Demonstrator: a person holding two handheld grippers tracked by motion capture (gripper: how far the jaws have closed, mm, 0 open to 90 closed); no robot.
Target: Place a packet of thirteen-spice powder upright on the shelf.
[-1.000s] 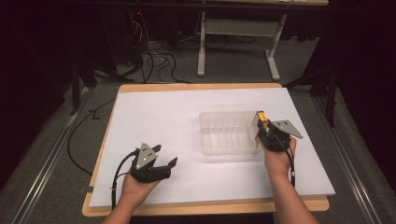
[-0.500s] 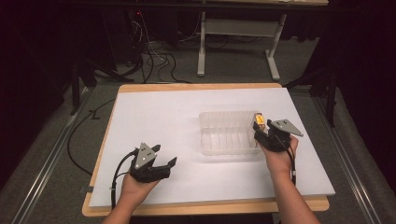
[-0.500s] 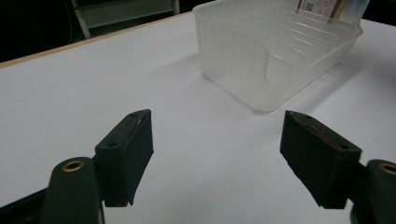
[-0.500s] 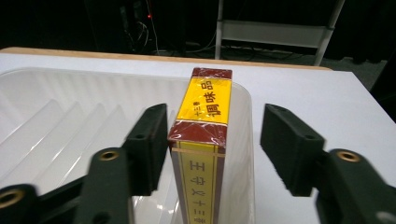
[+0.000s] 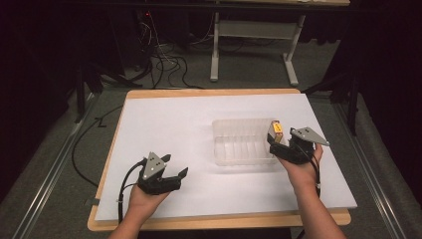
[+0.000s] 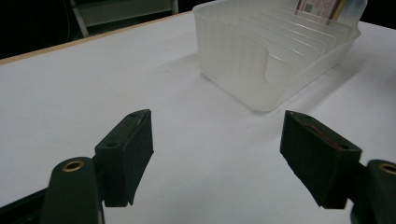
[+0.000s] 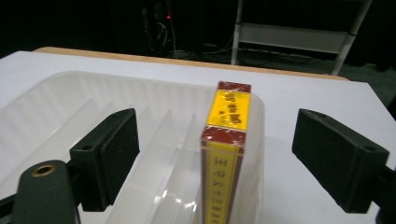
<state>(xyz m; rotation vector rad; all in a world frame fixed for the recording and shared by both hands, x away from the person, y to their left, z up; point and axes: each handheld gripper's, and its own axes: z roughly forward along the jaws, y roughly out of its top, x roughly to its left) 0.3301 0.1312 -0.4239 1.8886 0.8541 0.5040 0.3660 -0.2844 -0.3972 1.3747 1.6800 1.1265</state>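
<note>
Now the yellow and maroon box stands upright on edge in the end slot at the right of the clear slotted tray. Your right gripper has just been opening, its jaws wide either side of the box without touching. Your left gripper rests open and empty on the white table, well apart from the tray.

I am wearing black jaws with brass-ringed screw holes on the left gripper. A grey three-cornered plate is topping the right gripper. Black cables are trailing.
</note>
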